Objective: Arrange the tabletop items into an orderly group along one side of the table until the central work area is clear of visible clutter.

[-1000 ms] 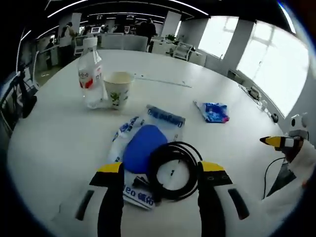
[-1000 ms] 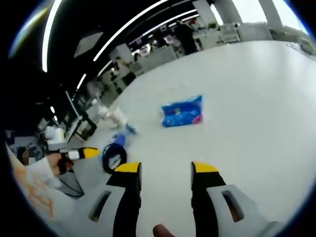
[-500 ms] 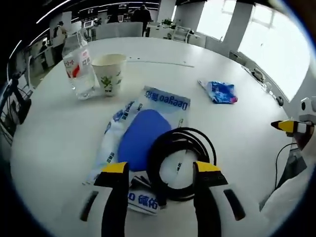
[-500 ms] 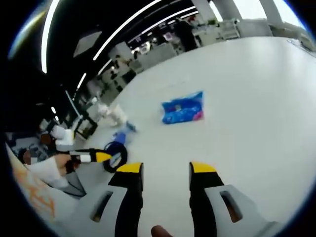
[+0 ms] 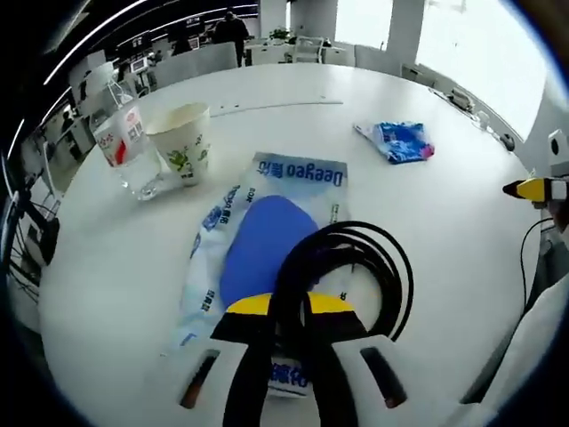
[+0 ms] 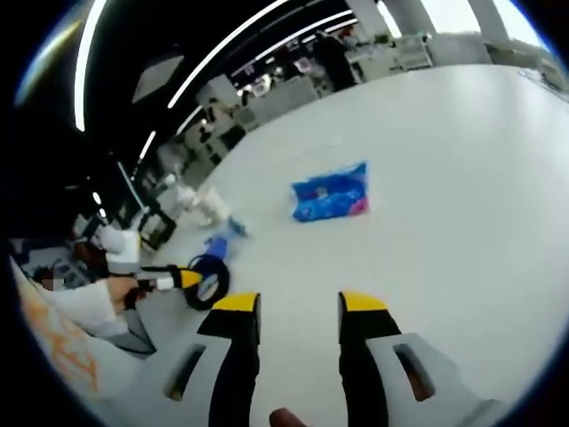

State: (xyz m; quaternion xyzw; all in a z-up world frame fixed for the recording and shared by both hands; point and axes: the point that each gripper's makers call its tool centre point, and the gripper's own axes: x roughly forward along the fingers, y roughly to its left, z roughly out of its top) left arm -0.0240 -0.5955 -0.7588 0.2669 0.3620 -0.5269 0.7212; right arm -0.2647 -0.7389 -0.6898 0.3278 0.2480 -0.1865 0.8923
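A large round white table [image 5: 462, 222] is seen in both views, with an open office behind it. On it, in the left gripper view, a clear plastic package [image 5: 267, 213] with blue lettering and a blue pad inside is spread flat near the middle, reaching from just in front of the jaws toward the table's centre. A coiled black cable [image 5: 351, 267] is laid over the nearer end of that package. The left gripper [image 5: 289, 307] is brought down at the coil's near edge, its yellow-tipped jaws drawn close together on the black strands, so the cable is pinched between them. A paper cup [image 5: 182, 142] with a green print and a clear water bottle [image 5: 124, 147] with a red label are stood side by side, touching or nearly so, beyond the package to the left. A small blue snack packet [image 5: 400, 140] is lain well apart on the right.

In the right gripper view, the right gripper [image 6: 291, 304] is held low over bare table, its jaws parted with nothing between them; the blue packet [image 6: 331, 193] is lain well ahead of it. The left gripper [image 6: 182, 279] is seen at the left edge beside the cable coil [image 6: 206, 276], carried by a white-sleeved hand [image 6: 120, 294].
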